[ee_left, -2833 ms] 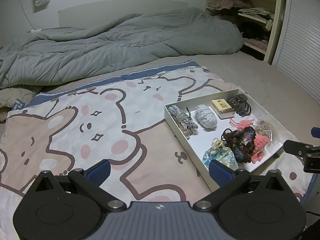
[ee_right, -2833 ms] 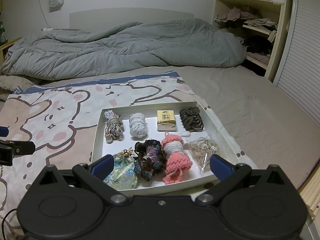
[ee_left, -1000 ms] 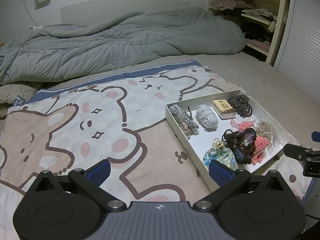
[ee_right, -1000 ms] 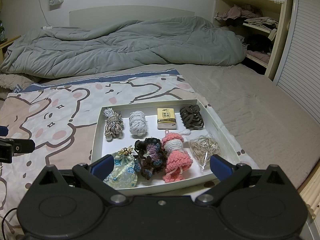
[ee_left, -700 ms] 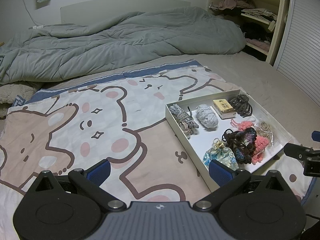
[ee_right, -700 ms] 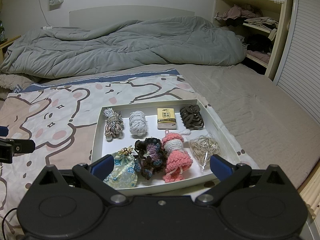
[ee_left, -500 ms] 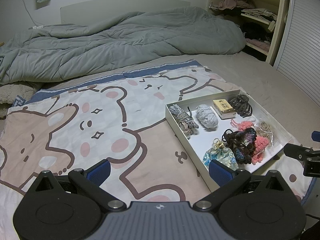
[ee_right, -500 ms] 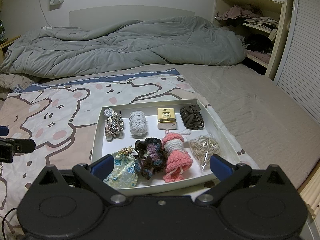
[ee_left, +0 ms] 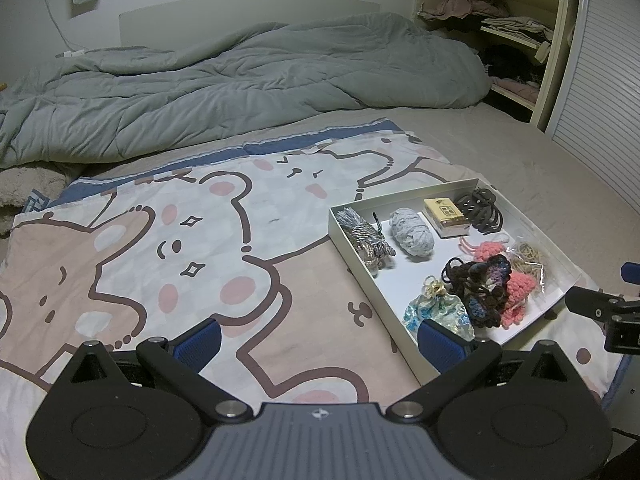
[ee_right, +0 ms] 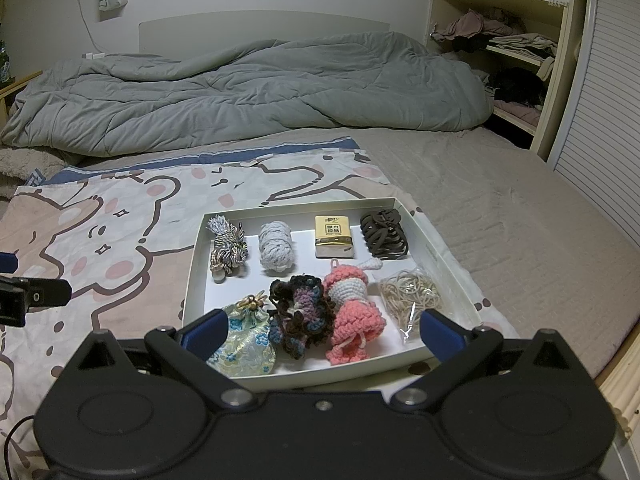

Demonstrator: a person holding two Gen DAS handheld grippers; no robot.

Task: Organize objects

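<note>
A white tray [ee_right: 448,256] lies on a bear-print blanket [ee_right: 120,240] on the bed. It holds a striped tassel [ee_right: 227,248], a grey yarn ball [ee_right: 277,246], a yellow tissue pack [ee_right: 333,236], dark hair ties [ee_right: 383,234], a floral pouch [ee_right: 244,340], a dark crochet piece [ee_right: 302,314], a pink crochet doll [ee_right: 352,312] and bagged rubber bands [ee_right: 412,296]. My right gripper [ee_right: 322,326] is open and empty over the tray's near edge. My left gripper [ee_left: 318,340] is open and empty over the blanket [ee_left: 160,260], left of the tray [ee_left: 348,248].
A rumpled grey duvet [ee_right: 240,96] fills the back of the bed. Open shelves with clothes [ee_right: 500,40] and a slatted door [ee_right: 608,100] stand at the right. The bed's right edge [ee_right: 624,344] is close to the tray.
Since 2.8 s ago both views have shifted slightly; over the last second nothing has visibly moved.
</note>
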